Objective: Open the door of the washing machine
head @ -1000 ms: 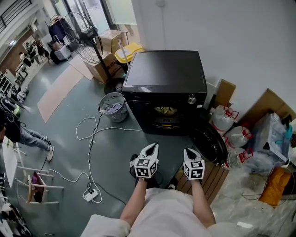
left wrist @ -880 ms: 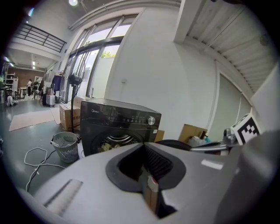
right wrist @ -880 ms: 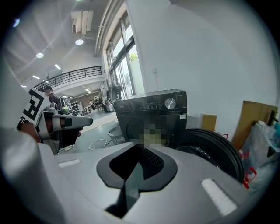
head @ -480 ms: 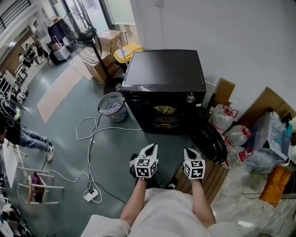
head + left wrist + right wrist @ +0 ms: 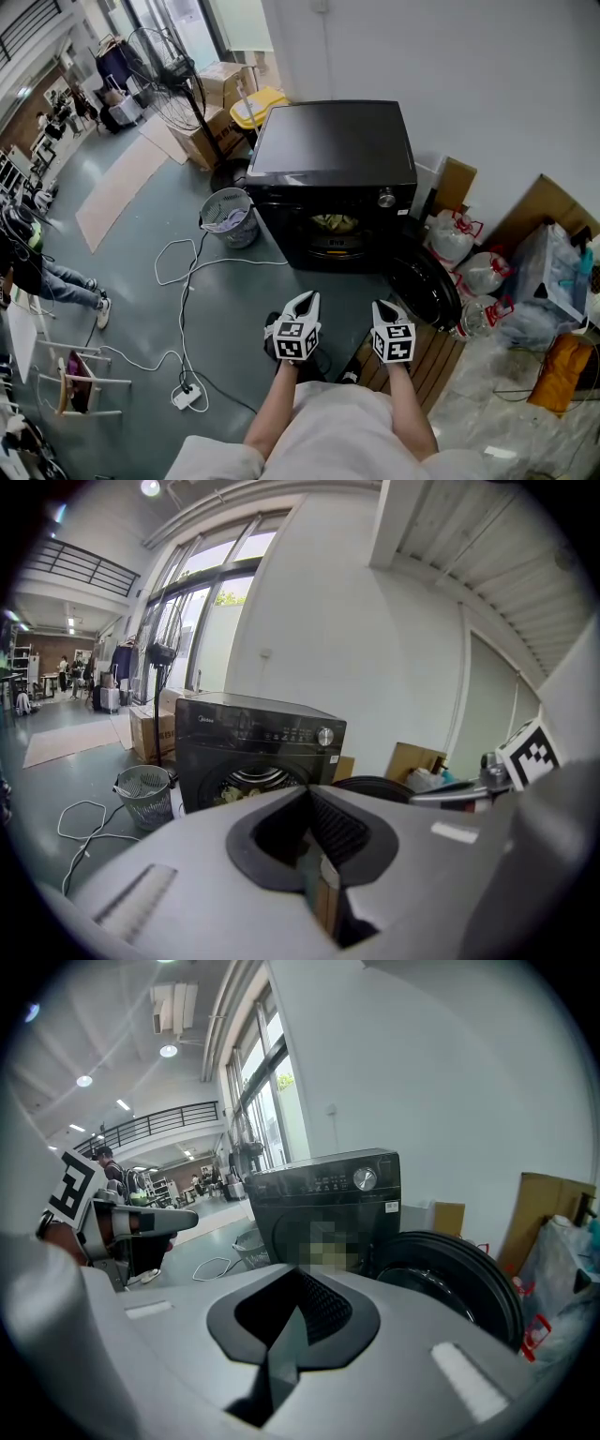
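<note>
We record, by finish:
- Washing machine (image 5: 335,155): black casing with a smooth, glossy top.
- Knob (image 5: 387,199): bright metal look.
- Door (image 5: 427,292), right of the machine: glossy black rim.
- Left gripper (image 5: 307,297) and right gripper (image 5: 381,307): matt pale grey plastic shells with black ribbed pads (image 5: 339,829).
- Basket (image 5: 228,217), left of the machine: grey mesh.
- Boxes (image 5: 208,131), far left: plain brown cardboard.
- Floor (image 5: 225,309): smooth grey with a slight sheen.
- Wall (image 5: 469,84): matt white.
- Slats (image 5: 431,361), near right: bare wood.
- Bags (image 5: 452,239), right: clear, crinkled plastic.

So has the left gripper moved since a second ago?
No. The left gripper holds the same spot below the washing machine in the head view.
</note>
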### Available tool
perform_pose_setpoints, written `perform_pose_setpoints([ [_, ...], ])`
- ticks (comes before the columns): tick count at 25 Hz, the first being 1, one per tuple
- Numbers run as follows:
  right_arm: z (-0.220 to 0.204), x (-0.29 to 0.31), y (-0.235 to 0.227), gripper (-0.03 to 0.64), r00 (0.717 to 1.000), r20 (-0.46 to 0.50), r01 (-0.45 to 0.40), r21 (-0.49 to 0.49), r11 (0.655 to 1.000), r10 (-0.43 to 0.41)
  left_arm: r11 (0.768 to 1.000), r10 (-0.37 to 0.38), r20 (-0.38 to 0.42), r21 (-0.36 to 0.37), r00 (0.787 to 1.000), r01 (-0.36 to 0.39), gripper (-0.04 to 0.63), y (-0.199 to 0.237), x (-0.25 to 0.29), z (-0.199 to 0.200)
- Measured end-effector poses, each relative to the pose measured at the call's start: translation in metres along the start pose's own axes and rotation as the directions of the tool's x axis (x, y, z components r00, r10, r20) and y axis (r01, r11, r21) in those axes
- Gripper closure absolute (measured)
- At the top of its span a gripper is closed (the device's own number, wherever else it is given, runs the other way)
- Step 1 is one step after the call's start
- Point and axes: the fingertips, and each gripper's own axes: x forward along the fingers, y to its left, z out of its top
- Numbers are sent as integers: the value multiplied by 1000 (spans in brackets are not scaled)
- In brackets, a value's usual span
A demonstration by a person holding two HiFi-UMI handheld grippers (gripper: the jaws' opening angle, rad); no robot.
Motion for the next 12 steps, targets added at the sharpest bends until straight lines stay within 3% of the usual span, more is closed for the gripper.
perform_pose_setpoints([
  [12,0,2,3,617,1000,-9,-9,-6,1000,9,1000,14,3,-14,1000,-14,537,5,-1,3],
])
